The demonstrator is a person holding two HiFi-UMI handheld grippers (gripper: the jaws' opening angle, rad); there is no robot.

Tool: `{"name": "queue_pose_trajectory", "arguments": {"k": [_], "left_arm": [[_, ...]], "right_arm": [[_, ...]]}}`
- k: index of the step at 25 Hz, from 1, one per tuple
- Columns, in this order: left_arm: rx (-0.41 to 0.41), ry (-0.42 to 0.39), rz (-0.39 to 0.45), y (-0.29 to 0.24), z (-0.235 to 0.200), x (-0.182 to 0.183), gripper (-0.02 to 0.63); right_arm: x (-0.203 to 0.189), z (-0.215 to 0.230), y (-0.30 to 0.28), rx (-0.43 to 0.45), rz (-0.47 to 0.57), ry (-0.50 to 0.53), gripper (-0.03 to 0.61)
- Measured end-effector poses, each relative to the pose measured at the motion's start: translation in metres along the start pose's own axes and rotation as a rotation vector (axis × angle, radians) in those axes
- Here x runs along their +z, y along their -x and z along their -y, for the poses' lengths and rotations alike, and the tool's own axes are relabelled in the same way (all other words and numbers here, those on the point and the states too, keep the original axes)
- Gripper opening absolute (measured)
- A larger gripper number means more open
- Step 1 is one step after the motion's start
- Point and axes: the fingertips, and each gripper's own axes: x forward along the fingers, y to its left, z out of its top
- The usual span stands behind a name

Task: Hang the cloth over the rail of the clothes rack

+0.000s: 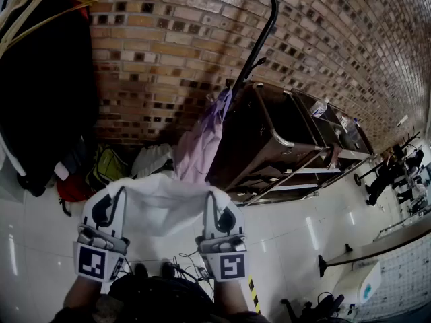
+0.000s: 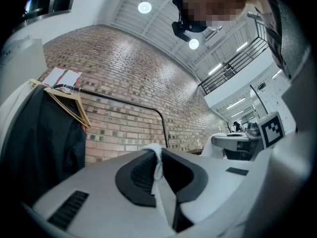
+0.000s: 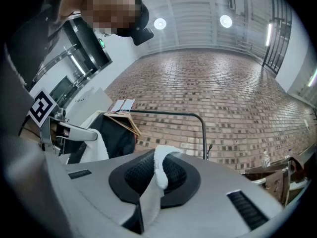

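rail point(image 1: 273, 17): top run cut off by head view's upper edge. cloth point(image 1: 161, 197) below rail: lower edge hard to tell vs pale floor. in the gripper views only a pinched fold shows, rest hidden behind left gripper point(image 1: 111, 197) & right gripper point(image 1: 215, 204) bodies. bits on cart point(image 1: 289, 136) right of rail: too small to id.

White cloth point(image 1: 161, 204) (pinched at two corners) hangs spread, clear of black rail point(image 3: 168, 112).

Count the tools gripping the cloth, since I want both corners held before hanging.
2. The left tool pinches the cloth at its left edge, the right tool at its right edge; none hidden.
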Motion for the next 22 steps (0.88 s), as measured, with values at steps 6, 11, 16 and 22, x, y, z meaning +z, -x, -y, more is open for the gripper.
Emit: {"name": "queue_pose_trajectory", "arguments": {"k": [6,11,16,22], "left_arm": [[-0.032,0.023,-0.035,0.005,-0.012,-0.014,0.046],[-0.083,0.036,-0.026,0.0,-0.006,-0.019,0.046],[-0.109,0.035,-0.034,-0.02,0.005,-0.027,0.046],[-0.105,0.039,-0.062,-0.062,0.02,-0.044,0.046]], "right_arm": [[-0.009,-0.016,0.0,-0.017,-0.04,0.002,0.031],[-0.011,-0.015,0.005,-0.036,-0.063,0.013,0.031],[-0.019,-0.002,0.0,-0.048,-0.058,0.022,0.031],[-0.041,0.034,-0.016,-0.027,-0.039,0.013,0.031]]}}
